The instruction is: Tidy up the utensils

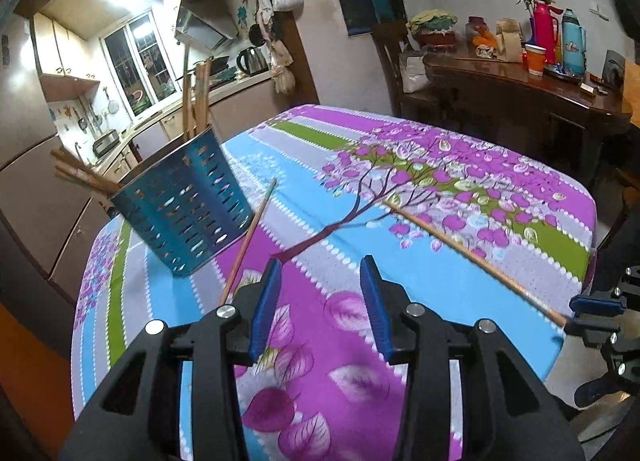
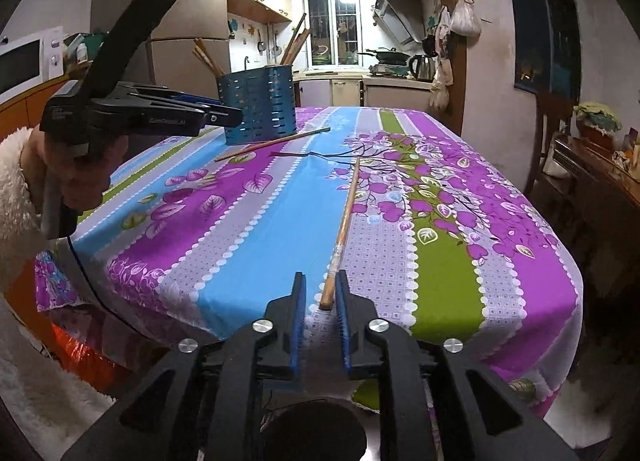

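The right gripper [image 2: 320, 301] stands narrowly parted around the near end of a long wooden chopstick [image 2: 344, 221] lying on the flowered tablecloth [image 2: 248, 221], not visibly clamped on it. The left gripper [image 1: 320, 301] hangs open and empty beside a second wooden chopstick [image 1: 248, 237] leaning by the perforated blue metal holder [image 1: 188, 205]. The pick-up seems in hand; next it calls for closing, lifting, then dropping the stick into that holder.

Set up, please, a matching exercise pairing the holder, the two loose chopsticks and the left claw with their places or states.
Things:
1. blue holder
2. darker chopstick
3. paler chopstick
4. left claw

Places or states:
A. open, with nothing between its fingers
B. near end between the fingers of the right claw
C. upright, with chopsticks standing in it
D. lying flat beside the blue holder

Pairs: 1-C, 2-D, 3-B, 4-A
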Demonstrator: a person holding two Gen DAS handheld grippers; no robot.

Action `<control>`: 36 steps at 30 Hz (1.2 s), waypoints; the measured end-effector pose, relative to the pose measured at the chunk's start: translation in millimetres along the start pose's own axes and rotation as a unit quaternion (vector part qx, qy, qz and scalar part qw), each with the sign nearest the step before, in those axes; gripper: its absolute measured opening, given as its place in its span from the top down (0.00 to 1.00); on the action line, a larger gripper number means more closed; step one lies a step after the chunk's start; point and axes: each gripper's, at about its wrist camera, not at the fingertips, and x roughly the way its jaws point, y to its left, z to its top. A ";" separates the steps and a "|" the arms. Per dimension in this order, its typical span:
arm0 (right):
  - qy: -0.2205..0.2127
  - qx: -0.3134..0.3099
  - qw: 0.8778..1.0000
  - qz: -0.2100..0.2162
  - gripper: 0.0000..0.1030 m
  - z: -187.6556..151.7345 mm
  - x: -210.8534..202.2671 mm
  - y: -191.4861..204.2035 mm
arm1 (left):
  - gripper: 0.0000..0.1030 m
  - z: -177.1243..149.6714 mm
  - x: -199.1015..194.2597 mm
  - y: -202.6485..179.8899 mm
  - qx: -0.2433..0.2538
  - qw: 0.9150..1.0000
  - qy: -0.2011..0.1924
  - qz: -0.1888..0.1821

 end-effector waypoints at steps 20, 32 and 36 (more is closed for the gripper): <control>-0.018 -0.015 0.999 -0.032 0.77 -10.8 -7.6 8.0 | 0.52 -68.7 -55.7 9.8 -0.007 0.997 -0.026 0.070; -0.024 0.012 0.998 -0.056 0.71 -5.5 -13.4 -0.2 | 0.48 -137.4 -82.2 120.0 -0.176 0.960 0.013 0.216; -0.023 0.005 0.998 -0.061 0.69 -4.7 -13.5 3.5 | 0.46 -148.5 -83.3 143.9 -0.207 0.948 0.012 0.243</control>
